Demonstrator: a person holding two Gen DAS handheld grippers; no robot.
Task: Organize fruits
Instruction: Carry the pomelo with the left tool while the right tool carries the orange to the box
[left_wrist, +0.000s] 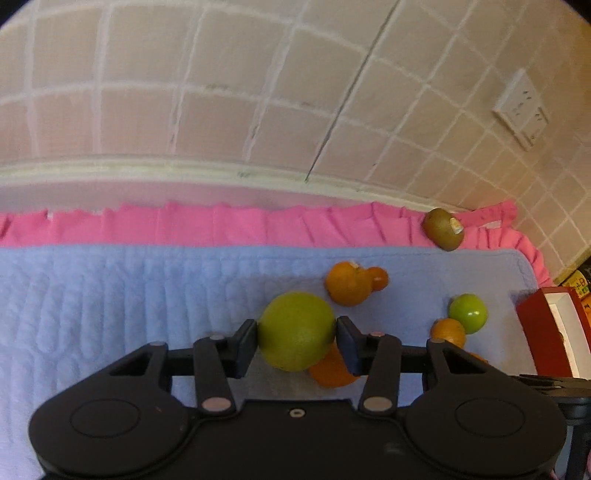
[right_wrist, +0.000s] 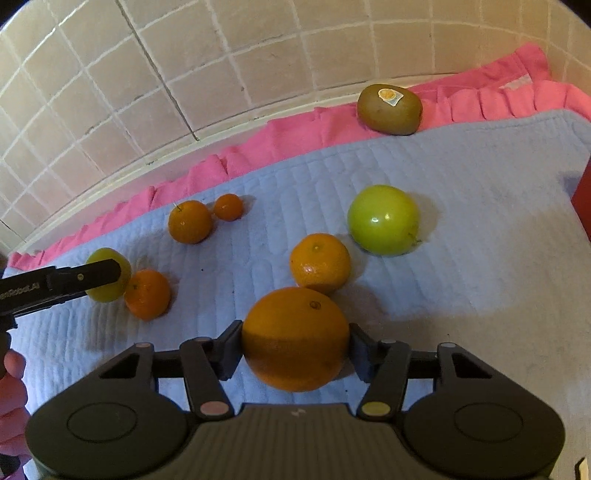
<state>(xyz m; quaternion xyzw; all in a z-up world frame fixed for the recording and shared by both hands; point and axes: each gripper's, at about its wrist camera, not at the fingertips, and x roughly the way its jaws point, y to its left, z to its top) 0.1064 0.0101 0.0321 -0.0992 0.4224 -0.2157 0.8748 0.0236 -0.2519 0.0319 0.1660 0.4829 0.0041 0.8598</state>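
The large round yellow-green citrus (left_wrist: 296, 331) sits pinched in the left gripper (left_wrist: 296, 341); the big round orange (right_wrist: 295, 339) is pinched by the right gripper (right_wrist: 295, 349). A mandarin (right_wrist: 320, 263) at twelve o'clock could get knocked rolling across the quilted blue cloth (right_wrist: 461, 206).

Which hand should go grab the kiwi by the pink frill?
Neither yet: the left gripper holds the green citrus, and the right gripper holds the big orange. Once emptied, probably the right, since the kiwi looks nearer in its view.
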